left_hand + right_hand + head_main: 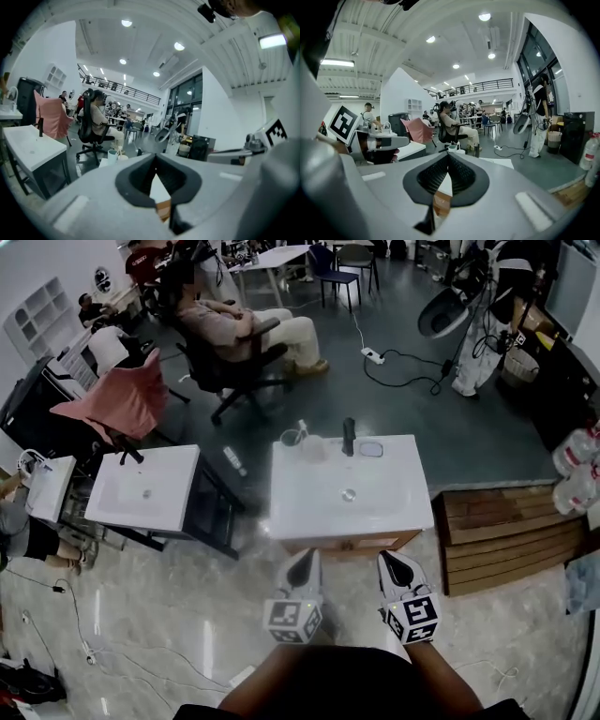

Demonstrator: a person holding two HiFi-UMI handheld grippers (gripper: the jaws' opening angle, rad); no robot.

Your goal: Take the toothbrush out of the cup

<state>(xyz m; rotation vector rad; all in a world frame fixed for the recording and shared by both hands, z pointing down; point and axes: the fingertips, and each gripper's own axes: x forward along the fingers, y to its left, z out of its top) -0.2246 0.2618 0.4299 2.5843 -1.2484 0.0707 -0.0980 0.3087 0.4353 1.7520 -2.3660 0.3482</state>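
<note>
Washstand [305,519] front edge beyond open floor [169,615]; left claw [304,561], right claw [393,562] closed, empty.

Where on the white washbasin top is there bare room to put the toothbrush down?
Bare: the washbasin from the drain to the front edge, and both sides. Crowded: the back edge, with the cup holding the toothbrush, the black faucet and a small dish.
</note>
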